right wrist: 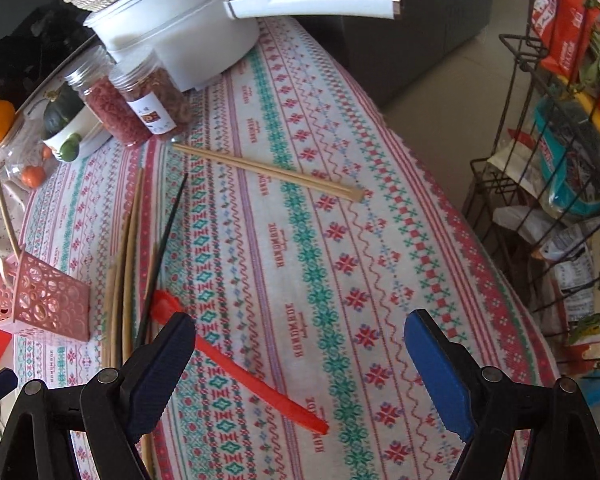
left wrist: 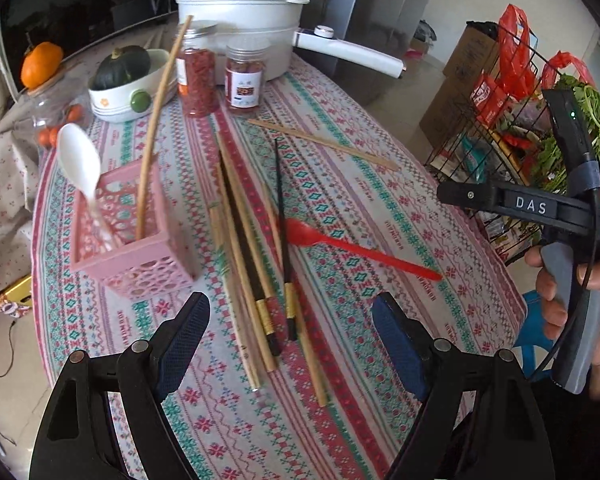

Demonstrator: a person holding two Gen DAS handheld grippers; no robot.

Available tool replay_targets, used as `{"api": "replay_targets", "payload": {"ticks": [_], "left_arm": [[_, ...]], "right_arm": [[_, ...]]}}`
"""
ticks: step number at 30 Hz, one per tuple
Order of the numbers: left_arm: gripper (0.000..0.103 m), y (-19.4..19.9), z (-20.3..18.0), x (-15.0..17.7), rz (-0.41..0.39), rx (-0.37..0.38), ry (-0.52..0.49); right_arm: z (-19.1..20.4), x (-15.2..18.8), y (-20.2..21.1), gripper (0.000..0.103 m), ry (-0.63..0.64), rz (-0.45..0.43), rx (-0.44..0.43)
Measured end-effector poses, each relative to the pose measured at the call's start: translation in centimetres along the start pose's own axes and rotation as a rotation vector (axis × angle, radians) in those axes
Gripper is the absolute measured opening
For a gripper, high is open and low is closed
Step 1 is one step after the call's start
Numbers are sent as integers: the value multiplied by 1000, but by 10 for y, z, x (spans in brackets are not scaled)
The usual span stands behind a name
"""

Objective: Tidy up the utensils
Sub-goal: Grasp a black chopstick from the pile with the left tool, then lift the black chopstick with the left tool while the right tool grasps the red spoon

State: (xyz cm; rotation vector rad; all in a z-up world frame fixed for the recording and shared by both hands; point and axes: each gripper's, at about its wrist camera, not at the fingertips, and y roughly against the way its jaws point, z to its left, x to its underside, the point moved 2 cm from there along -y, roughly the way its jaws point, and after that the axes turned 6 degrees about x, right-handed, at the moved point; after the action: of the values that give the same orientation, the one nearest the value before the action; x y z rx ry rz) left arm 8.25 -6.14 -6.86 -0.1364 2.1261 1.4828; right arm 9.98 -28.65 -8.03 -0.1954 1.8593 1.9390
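Observation:
A pink perforated utensil holder stands on the patterned tablecloth; it also shows in the right wrist view. It holds a white spoon and one bamboo chopstick. Several bamboo and black chopsticks lie in a loose bundle beside it. A red plastic spoon lies to their right, also in the right wrist view. A separate bamboo pair lies farther back. My left gripper is open and empty above the bundle's near ends. My right gripper is open and empty above the red spoon's handle.
A white pot with a long handle, two jars and a bowl with a squash stand at the table's back. A wire rack of groceries stands right of the table edge.

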Motion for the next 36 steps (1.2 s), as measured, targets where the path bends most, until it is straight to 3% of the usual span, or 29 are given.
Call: {"api": "replay_targets", "payload": {"ticks": [5, 11, 21, 23, 24, 30, 36], "left_arm": [[58, -39, -10, -39, 43, 0, 6], [38, -104, 1, -83, 106, -102, 18], [19, -161, 24, -102, 152, -159, 63], [7, -163, 24, -101, 156, -163, 52], [6, -162, 23, -101, 155, -162, 40], [5, -126, 7, -89, 105, -136, -55], [5, -69, 1, -67, 28, -62, -83]], "right_arm": [[-22, -5, -8, 89, -36, 36, 14], [-31, -10, -18, 89, -55, 67, 4], [-23, -13, -29, 89, -3, 92, -10], [-22, -13, -32, 89, -4, 101, -13], [-21, -13, -33, 89, -3, 104, -14], [-6, -9, -39, 89, 54, 123, -3], [25, -4, -51, 89, 167, 141, 14]]}}
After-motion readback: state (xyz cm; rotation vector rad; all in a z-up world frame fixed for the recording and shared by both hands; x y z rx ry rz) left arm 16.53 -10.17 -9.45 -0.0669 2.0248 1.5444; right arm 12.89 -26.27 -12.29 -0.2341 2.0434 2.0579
